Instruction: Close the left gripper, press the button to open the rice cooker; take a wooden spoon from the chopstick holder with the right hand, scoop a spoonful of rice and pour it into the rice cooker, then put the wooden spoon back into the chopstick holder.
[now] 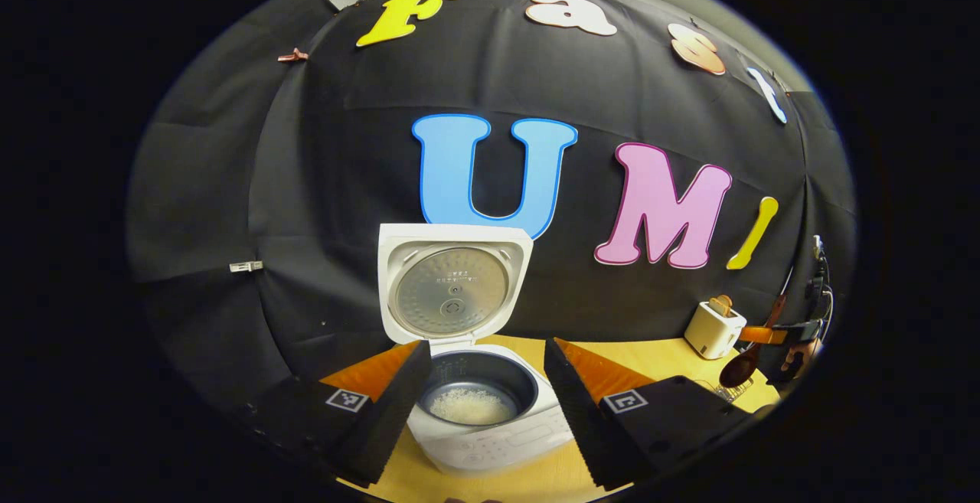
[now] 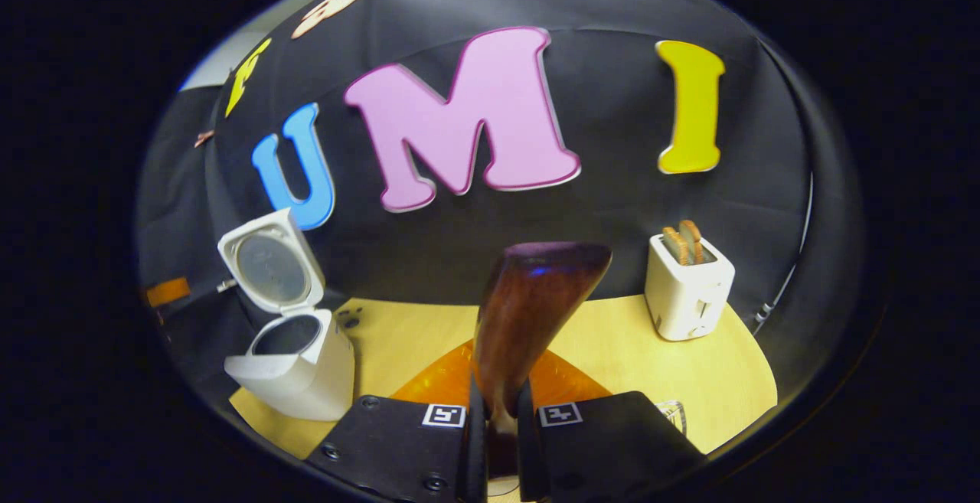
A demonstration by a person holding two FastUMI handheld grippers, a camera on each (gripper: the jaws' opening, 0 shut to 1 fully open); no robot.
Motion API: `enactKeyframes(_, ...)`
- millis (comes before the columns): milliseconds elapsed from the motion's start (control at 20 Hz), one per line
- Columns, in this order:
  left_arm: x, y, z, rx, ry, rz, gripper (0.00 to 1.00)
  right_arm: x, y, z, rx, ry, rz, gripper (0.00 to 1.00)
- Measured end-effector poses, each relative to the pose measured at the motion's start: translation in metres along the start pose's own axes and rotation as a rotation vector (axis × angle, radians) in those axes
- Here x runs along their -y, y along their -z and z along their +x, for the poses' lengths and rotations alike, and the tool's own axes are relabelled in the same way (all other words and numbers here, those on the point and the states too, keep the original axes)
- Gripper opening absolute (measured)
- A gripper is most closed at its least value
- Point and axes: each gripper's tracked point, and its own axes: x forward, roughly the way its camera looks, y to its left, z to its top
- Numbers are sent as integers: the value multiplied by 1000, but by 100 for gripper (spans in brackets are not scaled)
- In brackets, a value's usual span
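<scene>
The white rice cooker (image 1: 490, 426) stands just ahead of my left gripper (image 1: 482, 419), its lid (image 1: 452, 289) swung upright. White rice (image 1: 471, 405) lies in the bottom of its dark inner pot. The left fingers (image 1: 383, 411) are spread wide with nothing between them, and the cooker shows in the gap. My right gripper (image 2: 501, 426) is shut on the dark wooden spoon (image 2: 536, 311), whose broad end sticks out ahead and upward. From the left gripper view the wooden spoon (image 1: 741, 367) hangs at the far right, over the wire chopstick holder (image 1: 731, 390). The rice cooker (image 2: 295, 369) sits off to the right gripper's left.
A white toaster (image 2: 689, 292) with two slices in it stands at the back right of the yellow wooden table (image 2: 612, 342). The toaster (image 1: 713, 328) is just behind the spoon in the left gripper view. The black cloth wall closes the back.
</scene>
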Motion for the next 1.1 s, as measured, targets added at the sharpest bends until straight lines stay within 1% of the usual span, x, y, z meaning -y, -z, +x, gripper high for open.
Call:
enactKeyframes(200,-8,-1,1,-4,14,10,95,-16,38,12,-63,18,-80,20)
enactKeyframes(450,-25,-1,8,-14,32,9,95,-20,81,26,-142,79,-213,20)
enactKeyframes(700,-36,-3,19,-19,68,23,95,-20,120,37,-220,146,-269,20)
enactKeyframes(750,-38,-2,21,-19,74,24,95,-22,130,39,-241,152,-253,20)
enactKeyframes(850,-43,-2,26,-22,85,25,95,-34,148,41,-264,150,-143,20)
enactKeyframes(950,-47,-1,31,-24,95,27,95,-48,150,44,-261,154,-39,20)
enactKeyframes(1100,-54,-2,36,-25,101,27,95,-68,150,50,-252,138,48,20)
